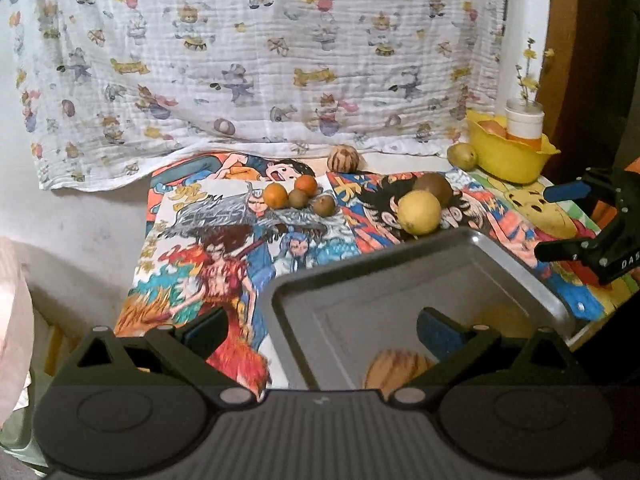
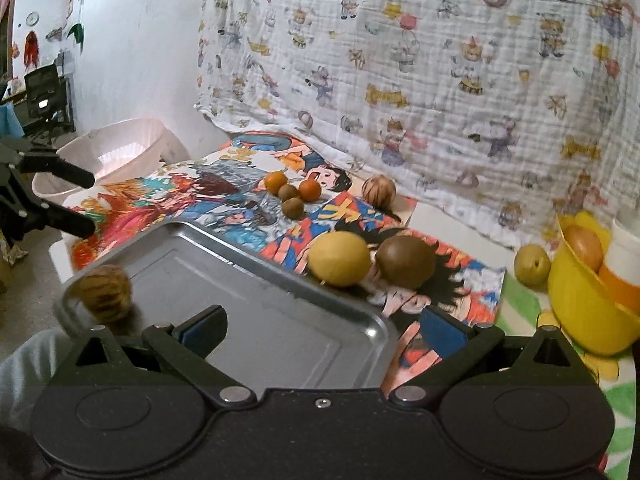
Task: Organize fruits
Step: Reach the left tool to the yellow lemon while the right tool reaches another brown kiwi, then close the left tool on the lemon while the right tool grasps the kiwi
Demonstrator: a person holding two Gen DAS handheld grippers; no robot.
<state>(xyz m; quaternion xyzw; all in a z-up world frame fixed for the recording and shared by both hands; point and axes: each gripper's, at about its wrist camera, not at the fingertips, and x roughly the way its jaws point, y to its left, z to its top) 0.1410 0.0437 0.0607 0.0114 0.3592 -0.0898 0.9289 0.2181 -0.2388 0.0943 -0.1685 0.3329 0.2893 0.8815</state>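
The metal tray [image 2: 248,320] sits at the near side of the table [image 1: 80,216], on the comic-print covering [image 1: 224,264], and serves as the landmark. One striped brown fruit [image 2: 105,292] lies inside the tray in its near-left corner, close against the rim; the rest of the tray floor is bare.

Just past the tray's far rim a lemon [image 2: 339,258] rests almost touching the edge, with a round brown fruit [image 2: 406,262] beside it. Farther beyond the tray stand two oranges [image 2: 277,181] and two kiwis [image 2: 293,207] in a tight cluster, and a second striped fruit [image 2: 379,191] lies near the hanging cloth [image 2: 440,80]. To the tray's right, a green-yellow pear [image 2: 532,265] sits just beside a yellow bowl [image 2: 588,312].

The left tongs [image 1: 320,330] hover over the tray's left rim, spread wide and holding nothing. The right tongs [image 2: 324,330] are over the tray's right corner, likewise spread and empty.
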